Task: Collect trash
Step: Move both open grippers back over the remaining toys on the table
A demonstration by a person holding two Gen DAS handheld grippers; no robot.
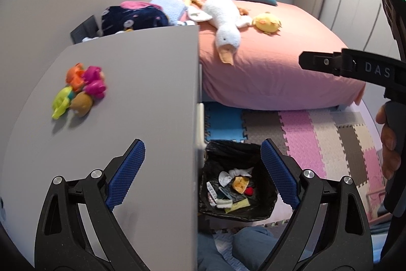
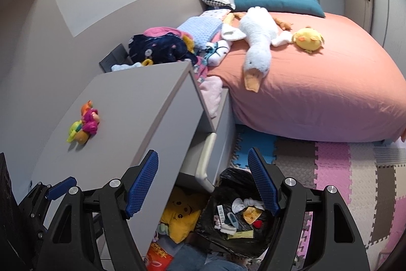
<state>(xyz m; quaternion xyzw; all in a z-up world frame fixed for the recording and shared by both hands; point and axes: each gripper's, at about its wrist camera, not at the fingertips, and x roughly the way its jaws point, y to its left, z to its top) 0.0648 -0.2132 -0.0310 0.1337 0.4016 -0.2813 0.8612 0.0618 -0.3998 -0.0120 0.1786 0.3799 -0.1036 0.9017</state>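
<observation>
A bin lined with a black bag (image 1: 237,184) stands on the floor beside the grey dresser (image 1: 121,98); it holds several scraps, wrappers and tissue. It also shows in the right wrist view (image 2: 236,217). My left gripper (image 1: 203,174) is open and empty, hovering over the dresser's right edge and the bin. My right gripper (image 2: 203,184) is open and empty above the bin; its body shows in the left wrist view (image 1: 355,65). A cluster of small colourful plastic toys (image 1: 80,88) lies on the dresser top, also in the right wrist view (image 2: 83,122).
A bed with a pink cover (image 2: 317,83) holds a plush goose (image 2: 256,47), a yellow plush chick (image 2: 308,38) and pillows. Clothes pile (image 2: 162,47) behind the dresser. Foam puzzle mats (image 1: 317,133) cover the floor. A yellow plush (image 2: 180,217) lies under the dresser.
</observation>
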